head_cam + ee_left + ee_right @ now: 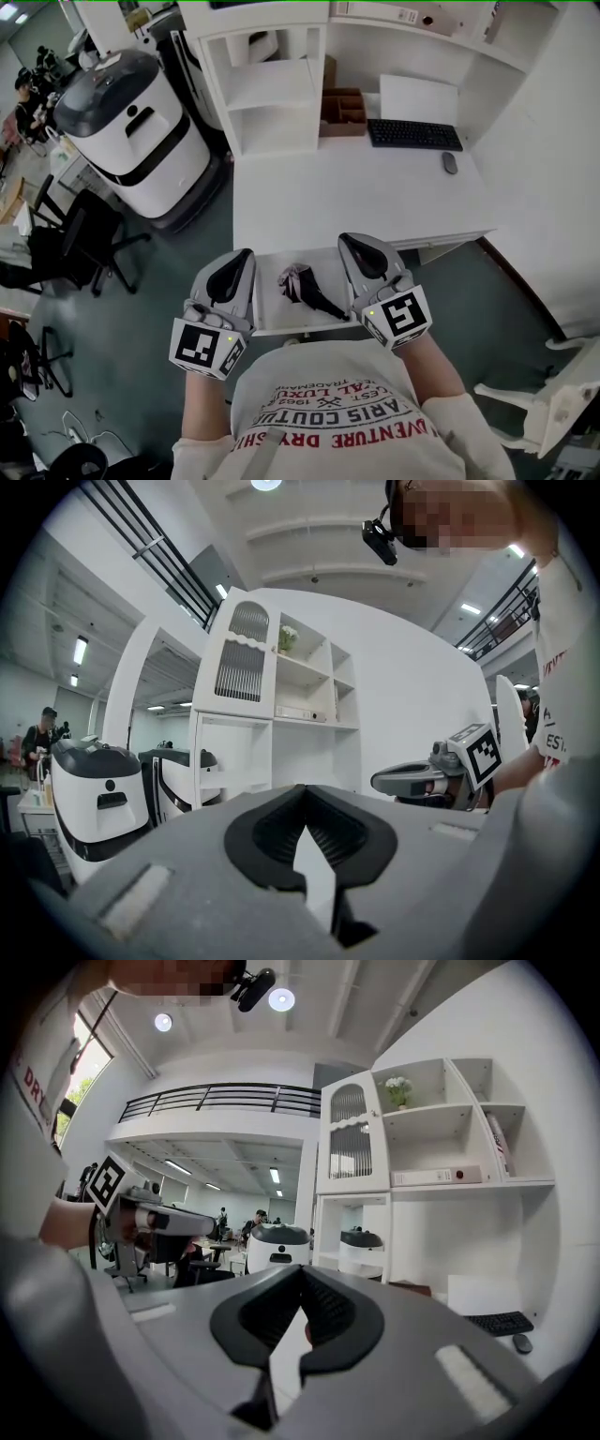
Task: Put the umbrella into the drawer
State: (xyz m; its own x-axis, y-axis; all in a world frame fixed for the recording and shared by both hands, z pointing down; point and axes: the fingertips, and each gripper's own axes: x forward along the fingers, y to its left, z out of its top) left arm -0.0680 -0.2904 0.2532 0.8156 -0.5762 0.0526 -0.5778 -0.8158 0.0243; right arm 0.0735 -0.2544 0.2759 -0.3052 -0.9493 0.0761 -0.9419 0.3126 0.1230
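A folded dark umbrella [306,289] lies in the open white drawer [323,267] under the desk's front edge, its black handle pointing right. My left gripper [246,255] hangs at the drawer's left side and my right gripper [348,240] at its right side, both above it and apart from the umbrella. In each gripper's own view the pads meet at the tips, left gripper [302,790] and right gripper [302,1270], with nothing between them. Each one sees the other across the gap: the right gripper [403,780], the left gripper [173,1221].
The white desk [309,202] carries a keyboard [414,134], a mouse [450,162] and a brown organizer box [341,111] under a shelf unit [272,89]. A white and black machine [131,131] and a black office chair [80,239] stand to the left.
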